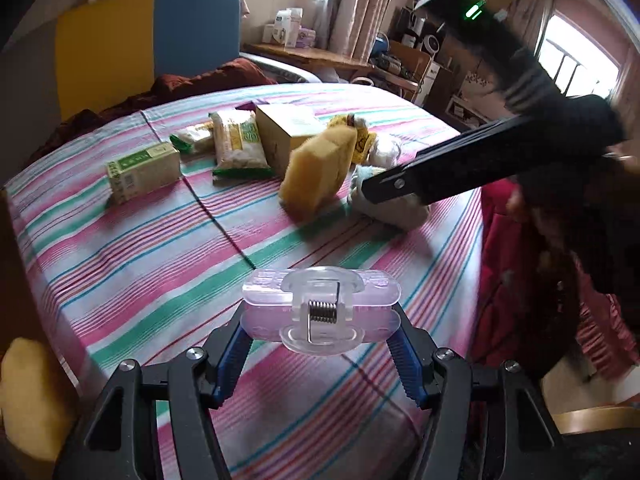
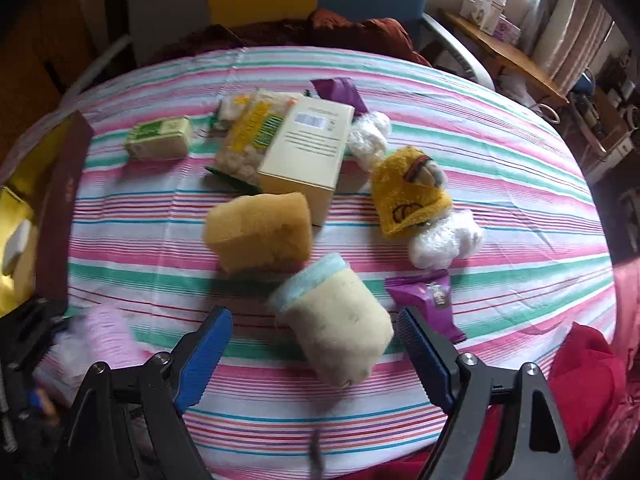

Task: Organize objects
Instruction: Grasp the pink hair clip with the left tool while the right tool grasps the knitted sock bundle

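Striped cloth (image 2: 480, 152) covers the table. Left gripper (image 1: 320, 316) pinches a clear hair clip (image 1: 320, 304); right gripper (image 2: 316, 344), jaws spread, should straddle the cream rolled towel (image 2: 340, 336) squarely before closing.

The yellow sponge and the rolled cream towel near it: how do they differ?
The yellow sponge is a blocky, porous chunk of one golden colour; the rolled cream towel is a soft cylinder, paler, with a light blue band at one end. The towel lies between the open right gripper's fingers; the sponge sits beyond them. Both rest on the striped cloth.
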